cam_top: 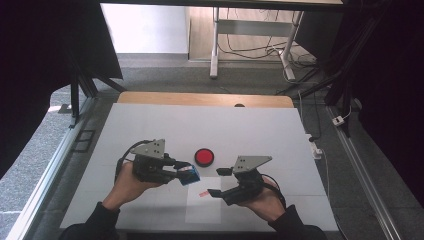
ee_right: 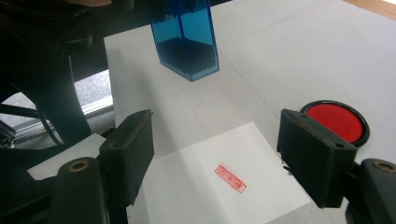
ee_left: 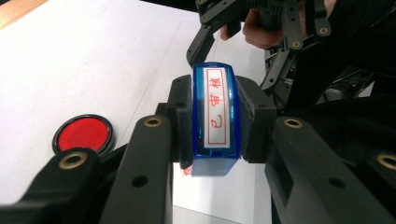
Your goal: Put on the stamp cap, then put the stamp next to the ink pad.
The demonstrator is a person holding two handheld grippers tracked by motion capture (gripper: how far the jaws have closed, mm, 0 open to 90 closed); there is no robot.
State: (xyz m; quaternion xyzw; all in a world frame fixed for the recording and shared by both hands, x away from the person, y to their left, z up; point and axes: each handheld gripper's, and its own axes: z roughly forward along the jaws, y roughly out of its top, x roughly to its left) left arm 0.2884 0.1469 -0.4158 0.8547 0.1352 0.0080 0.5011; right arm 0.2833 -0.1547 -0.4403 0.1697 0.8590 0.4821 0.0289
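Right claw (ee_right: pixel 217 154): black padded jaws stand apart, nothing between them. Below lies a white paper sheet (ee_right: pixel 196 186) bearing a red rectangular stamp imprint (ee_right: pixel 230 178). A translucent blue plastic stamp (ee_right: pixel 187 42) hangs above the white table (ee_right: pixel 289 56). A round red ink pad (ee_right: pixel 337 120) sits just beside the right-hand jaw.

Looks like a lab or test-rig room: white-covered wooden table (cam_top: pixel 150 97) fenced by black aluminium frame rails (cam_top: pixel 82 90), grey carpet floor (cam_top: pixel 165 75), loose cables (cam_top: pixel 250 50) under a far white-legged desk (cam_top: pixel 216 45).
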